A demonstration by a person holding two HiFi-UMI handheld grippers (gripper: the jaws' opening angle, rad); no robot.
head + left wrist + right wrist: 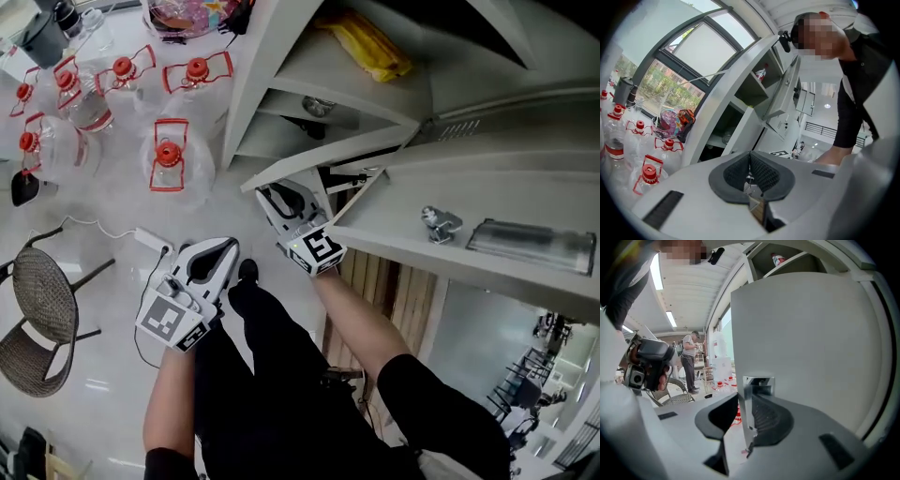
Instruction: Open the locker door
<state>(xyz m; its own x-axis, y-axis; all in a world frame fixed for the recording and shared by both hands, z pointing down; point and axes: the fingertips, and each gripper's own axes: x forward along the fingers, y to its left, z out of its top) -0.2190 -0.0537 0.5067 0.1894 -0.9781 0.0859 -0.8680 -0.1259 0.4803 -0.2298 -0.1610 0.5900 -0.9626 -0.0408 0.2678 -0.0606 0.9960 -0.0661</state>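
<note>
The grey locker door (pixel 328 155) stands partly swung out from the locker, seen edge-on in the head view. My right gripper (pixel 277 199) reaches up to its free lower edge. In the right gripper view the door panel (pixel 806 343) fills the right side, and its edge with a shiny metal handle (pixel 758 383) sits between the jaws. The edge lies against the right pad, and floor shows in a gap on the left side. My left gripper (pixel 208 262) hangs lower and to the left, away from the locker, with its pads (pixel 750 174) closed together on nothing.
A second open door (pixel 394 220) with a metal latch (pixel 441 223) juts out to the right. Large clear water bottles with red caps (pixel 173 155) crowd the floor to the left. A wicker chair (pixel 42 309) and a power strip (pixel 150 239) are nearby. A person (pixel 689 362) stands far back.
</note>
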